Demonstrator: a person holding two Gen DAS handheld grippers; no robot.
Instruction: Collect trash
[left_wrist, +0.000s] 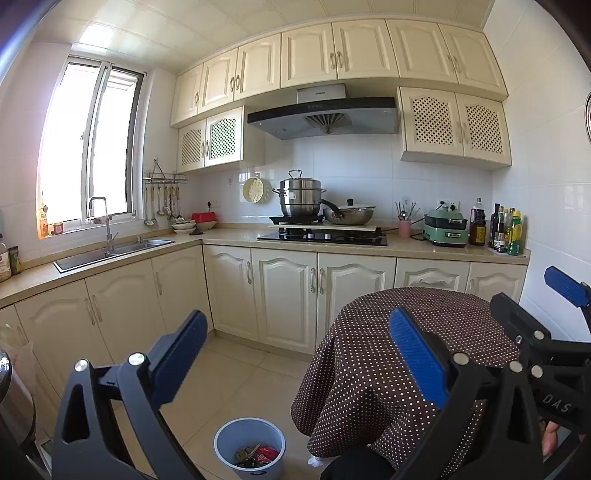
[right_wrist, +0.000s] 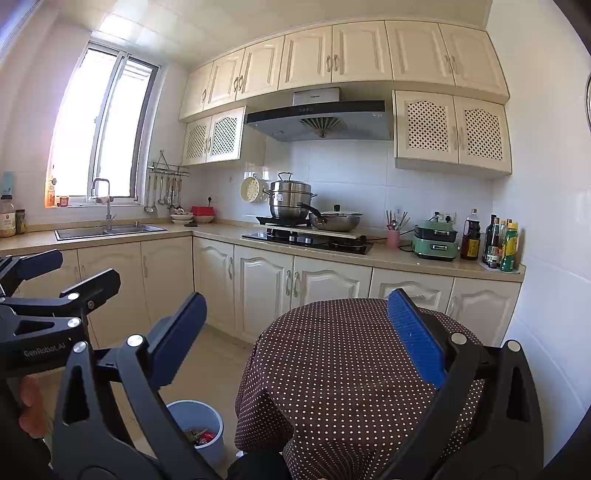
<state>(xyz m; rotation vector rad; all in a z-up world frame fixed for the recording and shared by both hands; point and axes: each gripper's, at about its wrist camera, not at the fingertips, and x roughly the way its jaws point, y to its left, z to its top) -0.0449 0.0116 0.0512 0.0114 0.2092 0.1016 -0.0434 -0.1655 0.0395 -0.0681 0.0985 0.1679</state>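
Observation:
A pale blue bin (left_wrist: 249, 446) stands on the tiled floor beside a round table, with crumpled wrappers (left_wrist: 256, 455) in its bottom. In the right wrist view the same bin (right_wrist: 199, 424) shows partly behind my finger. The table carries a brown polka-dot cloth (left_wrist: 399, 354) (right_wrist: 343, 369) with nothing visible on top. My left gripper (left_wrist: 295, 350) is open and empty, held high above the floor between bin and table. My right gripper (right_wrist: 299, 339) is open and empty over the table's near edge. Each gripper appears at the edge of the other's view.
An L-shaped counter (left_wrist: 229, 236) with cream cabinets runs along the far walls, holding a sink (left_wrist: 114, 253), a hob with pots (left_wrist: 321, 232) and bottles (left_wrist: 506, 232). A metal object (left_wrist: 11, 402) stands at the near left. Open floor tiles (left_wrist: 236, 373) lie between cabinets and table.

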